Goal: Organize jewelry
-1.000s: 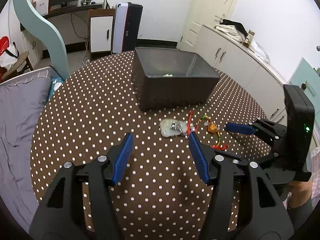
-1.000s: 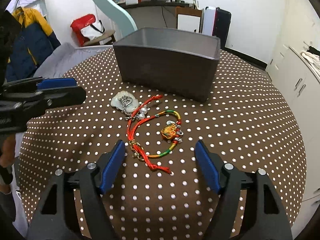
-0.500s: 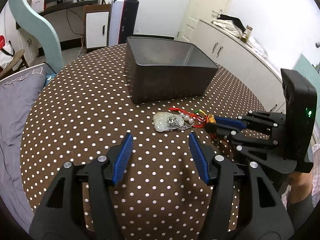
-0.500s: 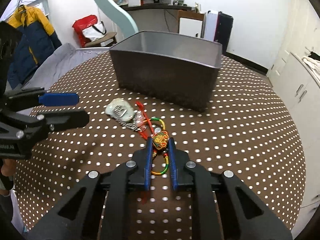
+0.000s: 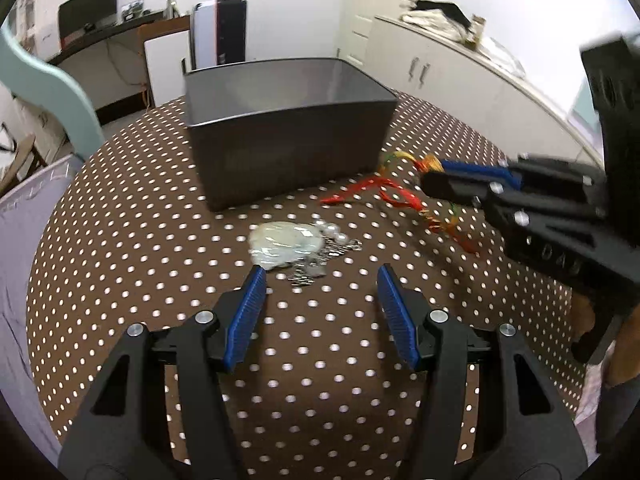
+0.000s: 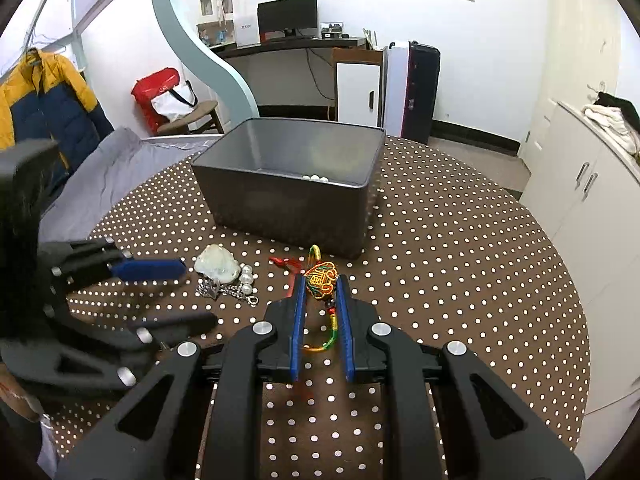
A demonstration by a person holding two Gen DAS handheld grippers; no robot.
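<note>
My right gripper (image 6: 320,284) is shut on the colourful cord bracelet (image 6: 320,278) by its orange knot charm and holds it lifted just in front of the grey box (image 6: 288,196). Its red cords (image 5: 384,192) trail down toward the table. The right gripper also shows in the left wrist view (image 5: 444,174). A pale jade pendant (image 5: 284,242) with a silver chain and pearls (image 5: 320,264) lies on the dotted tablecloth. My left gripper (image 5: 320,280) is open and empty, just short of the pendant. White beads (image 6: 316,178) lie inside the box.
The round table with brown polka-dot cloth (image 6: 460,264) drops off near a grey bed (image 6: 112,168) at left. White cabinets (image 6: 592,184) stand at right. A curved teal post (image 6: 200,48), a chair with a red bag (image 6: 168,96) and a desk stand behind.
The right gripper has risen with the bracelet, pulling it off the table toward the box. The left gripper moved forward, closer to the jade pendant, and stays open.
</note>
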